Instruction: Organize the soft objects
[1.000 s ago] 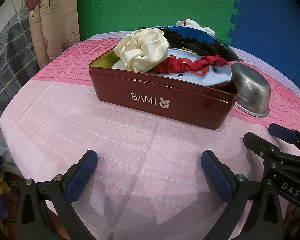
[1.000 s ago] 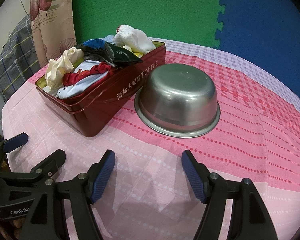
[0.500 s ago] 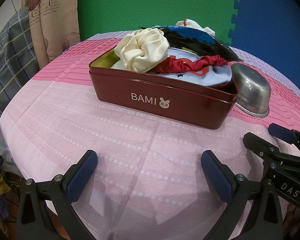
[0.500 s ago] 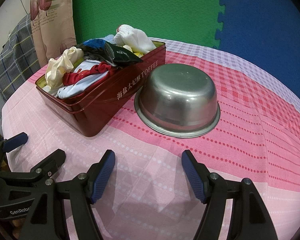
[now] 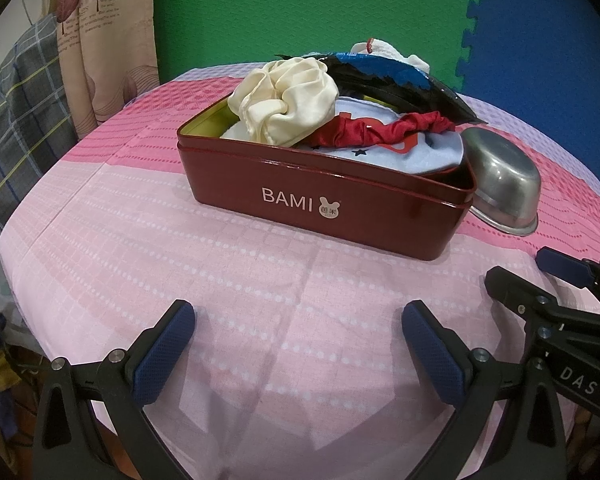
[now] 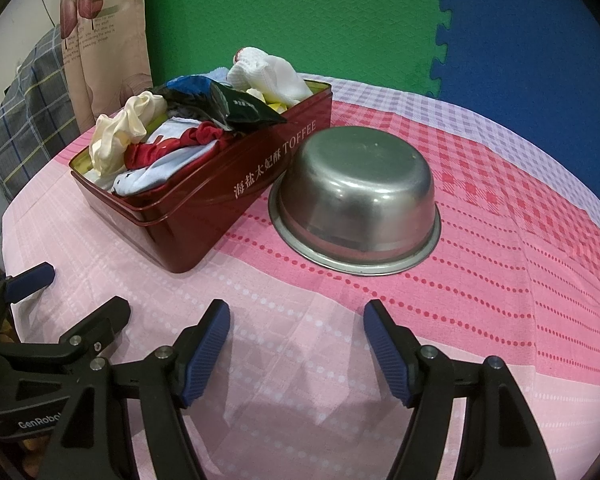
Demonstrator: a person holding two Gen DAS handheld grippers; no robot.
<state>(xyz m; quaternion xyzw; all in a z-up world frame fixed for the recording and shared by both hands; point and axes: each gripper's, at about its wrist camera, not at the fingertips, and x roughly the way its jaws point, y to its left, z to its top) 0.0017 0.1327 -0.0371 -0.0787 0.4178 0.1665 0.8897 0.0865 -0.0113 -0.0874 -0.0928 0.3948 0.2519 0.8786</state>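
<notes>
A dark red tin [image 5: 332,216] [image 6: 204,216] stands on the pink tablecloth, filled with soft things: a cream scrunchie [image 5: 288,100] [image 6: 120,132], a red scrunchie [image 5: 384,132] [image 6: 180,144], a light blue cloth [image 5: 404,156], a white cloth [image 6: 268,72] and a black and blue packet [image 5: 384,76] [image 6: 236,108]. My left gripper [image 5: 296,344] is open and empty above the cloth in front of the tin. My right gripper [image 6: 296,348] is open and empty in front of the tin and the bowl. Each gripper shows at the edge of the other's view.
An upturned steel bowl [image 6: 356,200] [image 5: 500,184] sits right of the tin, close against it. The round table [image 6: 500,280] drops off at its near and left edges. A curtain [image 5: 104,36] and checked fabric [image 5: 16,108] hang at the left; green and blue foam mats stand behind.
</notes>
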